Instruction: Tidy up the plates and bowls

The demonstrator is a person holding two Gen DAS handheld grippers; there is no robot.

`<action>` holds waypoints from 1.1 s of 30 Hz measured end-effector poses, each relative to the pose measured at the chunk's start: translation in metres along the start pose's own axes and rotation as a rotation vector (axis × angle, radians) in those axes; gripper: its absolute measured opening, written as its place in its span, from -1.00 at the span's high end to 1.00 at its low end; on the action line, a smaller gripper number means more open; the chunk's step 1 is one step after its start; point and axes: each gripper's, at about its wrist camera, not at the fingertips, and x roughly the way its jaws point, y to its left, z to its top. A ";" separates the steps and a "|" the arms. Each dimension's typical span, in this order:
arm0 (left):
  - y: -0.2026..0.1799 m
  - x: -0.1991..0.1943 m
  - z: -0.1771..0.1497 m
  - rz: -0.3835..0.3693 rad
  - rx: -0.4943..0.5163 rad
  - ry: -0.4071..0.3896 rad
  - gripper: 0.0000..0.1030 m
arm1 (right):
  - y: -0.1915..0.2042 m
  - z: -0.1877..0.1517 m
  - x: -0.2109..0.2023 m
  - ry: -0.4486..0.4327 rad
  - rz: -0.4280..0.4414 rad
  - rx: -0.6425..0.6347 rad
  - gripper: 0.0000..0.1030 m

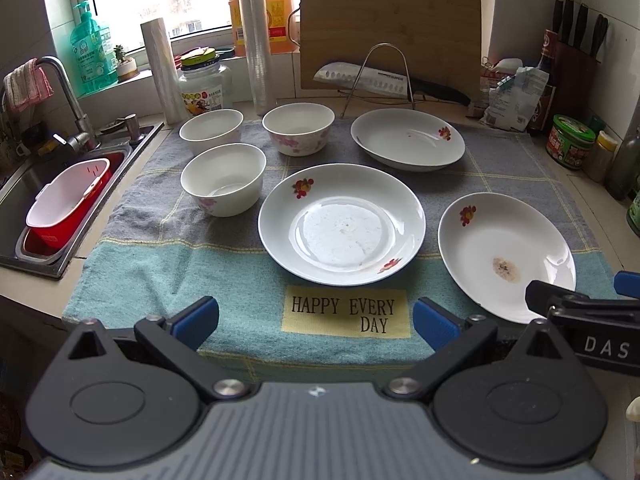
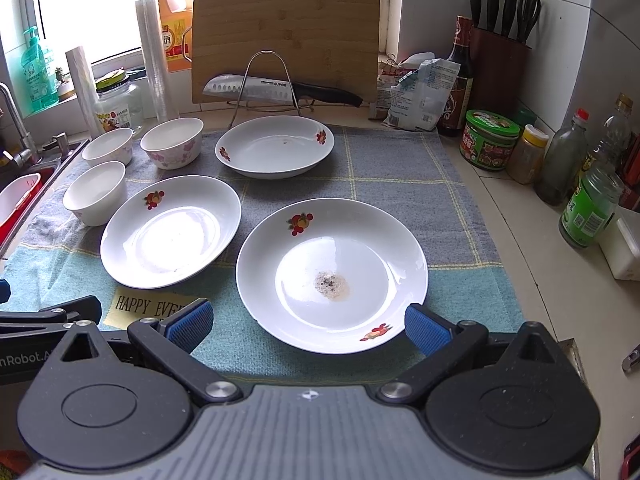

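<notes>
We hold both tools low over the near edge of the counter (image 2: 532,280), above a blue and teal checked cloth (image 1: 168,264) with a yellow "HAPPY EVERY DAY" label (image 1: 346,312). Our left hand-held gripper (image 1: 316,320) has its blue-padded fingers spread wide with nothing between them, aimed at the label. Our right hand-held gripper (image 2: 308,322) is likewise spread wide and grips nothing; the near rim of the stained plate (image 2: 332,272) lies between its pads (image 2: 428,328) in the right wrist view, though we cannot tell whether they touch it.

Three white plates with red flower prints lie flat on the cloth, each apart from the others: the stained plate at the near right, the middle plate (image 1: 342,222) just left of it, and the far plate (image 1: 408,138) at the back, before a wire rack (image 1: 378,76) holding a cleaver (image 1: 364,80) against a bamboo cutting board (image 1: 390,28). Three bowls stand upright in a cluster at the back left: a floral bowl (image 1: 298,128), a plain bowl (image 1: 211,130) left of it, and a nearer bowl (image 1: 223,178). Further left is the sink (image 1: 24,208) with a red and white basket (image 1: 68,200).
</notes>
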 end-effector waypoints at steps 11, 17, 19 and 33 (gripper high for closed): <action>-0.011 0.000 -0.002 -0.019 0.042 -0.030 -0.99 | -0.008 -0.006 0.002 -0.028 0.010 -0.036 -1.00; -0.013 0.002 -0.004 -0.024 0.060 -0.050 -0.99 | -0.016 -0.011 0.004 -0.037 0.015 -0.047 -1.00; -0.013 0.003 -0.005 -0.027 0.064 -0.054 -0.99 | -0.020 -0.012 0.005 -0.041 0.020 -0.047 -1.00; -0.014 0.005 -0.017 -0.081 0.070 -0.079 -0.99 | -0.044 -0.036 0.029 -0.026 0.097 -0.066 -1.00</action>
